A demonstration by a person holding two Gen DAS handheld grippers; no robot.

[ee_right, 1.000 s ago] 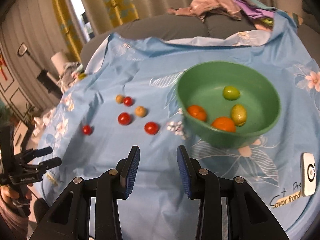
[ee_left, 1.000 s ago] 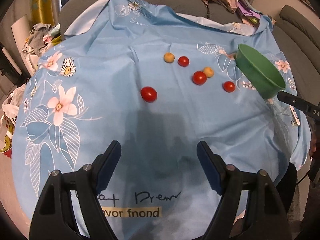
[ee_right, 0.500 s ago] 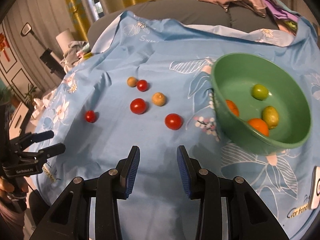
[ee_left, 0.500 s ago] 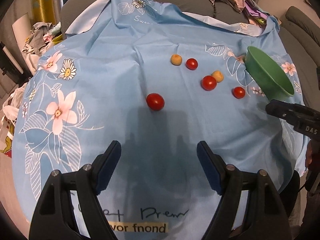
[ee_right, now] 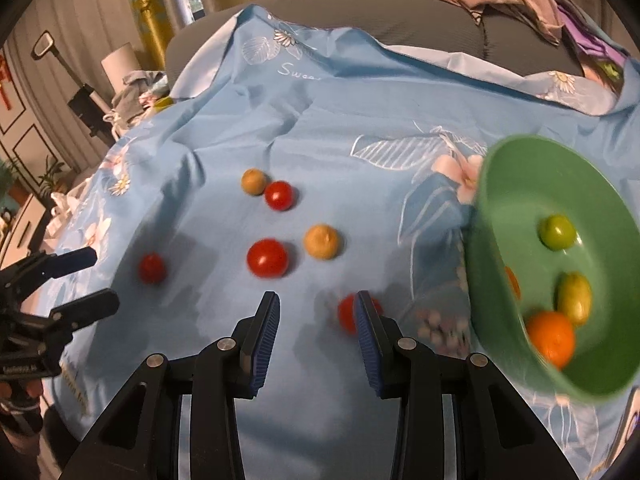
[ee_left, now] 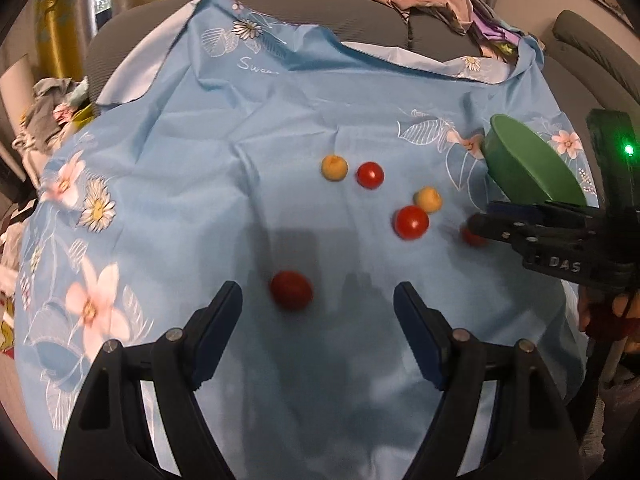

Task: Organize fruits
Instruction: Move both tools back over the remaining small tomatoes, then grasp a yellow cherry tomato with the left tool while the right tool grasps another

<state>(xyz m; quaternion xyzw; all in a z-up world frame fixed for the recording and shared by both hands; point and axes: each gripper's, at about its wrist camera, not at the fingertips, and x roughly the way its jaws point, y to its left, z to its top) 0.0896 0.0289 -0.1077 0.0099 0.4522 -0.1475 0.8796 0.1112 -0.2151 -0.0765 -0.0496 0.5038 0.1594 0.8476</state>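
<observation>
A red tomato (ee_right: 347,313) lay on the blue cloth (ee_right: 320,120) just by the right gripper's (ee_right: 316,334) right finger, its jaws parted and holding nothing. Another tomato (ee_left: 291,290) lay near the tips of the left gripper (ee_left: 318,330), which gaped wide and empty. Beyond, two more tomatoes (ee_right: 267,258) (ee_right: 279,195) and two tan fruits (ee_right: 322,241) (ee_right: 253,181) were scattered loosely. At the right the green bowl (ee_right: 500,200) held an orange (ee_right: 551,338) and two green fruits (ee_right: 557,232).
</observation>
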